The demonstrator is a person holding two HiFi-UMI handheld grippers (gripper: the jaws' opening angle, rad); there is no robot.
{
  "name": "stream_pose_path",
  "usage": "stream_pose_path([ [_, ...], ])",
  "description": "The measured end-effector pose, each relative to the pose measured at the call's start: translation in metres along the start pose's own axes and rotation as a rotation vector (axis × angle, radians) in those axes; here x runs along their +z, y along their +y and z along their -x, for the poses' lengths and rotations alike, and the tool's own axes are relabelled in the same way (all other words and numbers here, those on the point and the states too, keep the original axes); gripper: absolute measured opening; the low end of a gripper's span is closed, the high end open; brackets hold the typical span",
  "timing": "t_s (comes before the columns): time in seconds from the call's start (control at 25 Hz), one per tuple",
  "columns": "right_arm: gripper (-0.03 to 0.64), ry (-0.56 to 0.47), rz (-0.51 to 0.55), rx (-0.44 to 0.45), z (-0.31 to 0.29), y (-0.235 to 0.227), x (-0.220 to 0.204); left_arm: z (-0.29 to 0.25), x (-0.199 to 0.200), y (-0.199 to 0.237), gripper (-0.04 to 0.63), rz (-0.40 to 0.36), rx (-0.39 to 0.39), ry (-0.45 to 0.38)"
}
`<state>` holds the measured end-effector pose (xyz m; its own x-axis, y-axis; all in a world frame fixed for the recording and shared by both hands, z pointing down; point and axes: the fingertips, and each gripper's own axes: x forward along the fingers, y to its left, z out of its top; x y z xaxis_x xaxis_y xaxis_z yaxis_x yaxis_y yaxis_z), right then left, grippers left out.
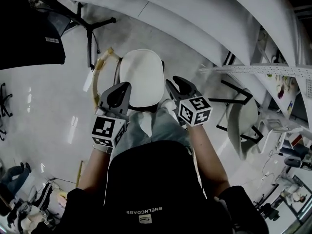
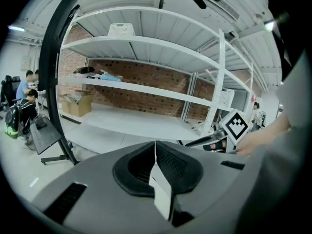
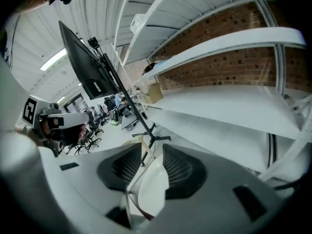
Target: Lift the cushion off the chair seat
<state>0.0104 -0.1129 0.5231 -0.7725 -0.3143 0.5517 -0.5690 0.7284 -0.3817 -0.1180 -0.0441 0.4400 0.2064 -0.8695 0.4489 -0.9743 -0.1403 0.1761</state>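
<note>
The left claw [image 2: 155, 152] is closed, its dark pads meeting in a thin seam. A sliver of white shows low in that seam, and I cannot tell whether it is pinched there or only seen beyond. The right claw [image 3: 148, 150] stands partly open with nothing pressed between its pads. Through its gap show a white curved shell and a wooden chair leg [image 3: 142, 147]. In the head view both claws sit at the centre of the frame and point toward the top, each with its black-and-white marker cube nearest the person. The white chair [image 1: 146, 57] lies between their tips, which are just beside its left and right edges. The cushion [image 1: 141, 87] appears to be the pale pad on the seat, though white on white makes its edge hard to pick out. Tan wooden legs [image 1: 100, 67] stick out at the chair's left. Below the claws are bare forearms, grey-green cloth [image 1: 156, 133] and the person's black top [image 1: 156, 189]. Farther out, a black stand [image 1: 90, 33] and a dark screen [image 1: 29, 28] fill the upper left over the glossy pale floor [image 1: 48, 116]. White shelves [image 1: 195, 13] sweep across the top, and a second white chair [image 1: 243, 121] stands at the right. The left gripper view shows a brick wall [image 2: 146, 77] behind the shelves, a cardboard box [image 2: 75, 104] and seated people [image 2: 27, 94] at the left edge.
</note>
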Motion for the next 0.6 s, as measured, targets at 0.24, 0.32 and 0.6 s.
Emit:
stream_pose_path([
  [0.24,0.154,0.129,-0.018,0.031,-0.034,-0.021,-0.048,0.001,-0.023,0.011,0.015,0.034,0.075,0.051],
  [0.32,0.171,0.172,-0.035,0.032,-0.044,-0.030,-0.064,0.002,-0.030,0.011,0.015,0.045,0.094,0.065],
  [0.6,0.232,0.299,-0.108,-0.004,-0.073,-0.070,-0.124,0.005,-0.058,0.015,0.039,0.091,0.142,0.127],
])
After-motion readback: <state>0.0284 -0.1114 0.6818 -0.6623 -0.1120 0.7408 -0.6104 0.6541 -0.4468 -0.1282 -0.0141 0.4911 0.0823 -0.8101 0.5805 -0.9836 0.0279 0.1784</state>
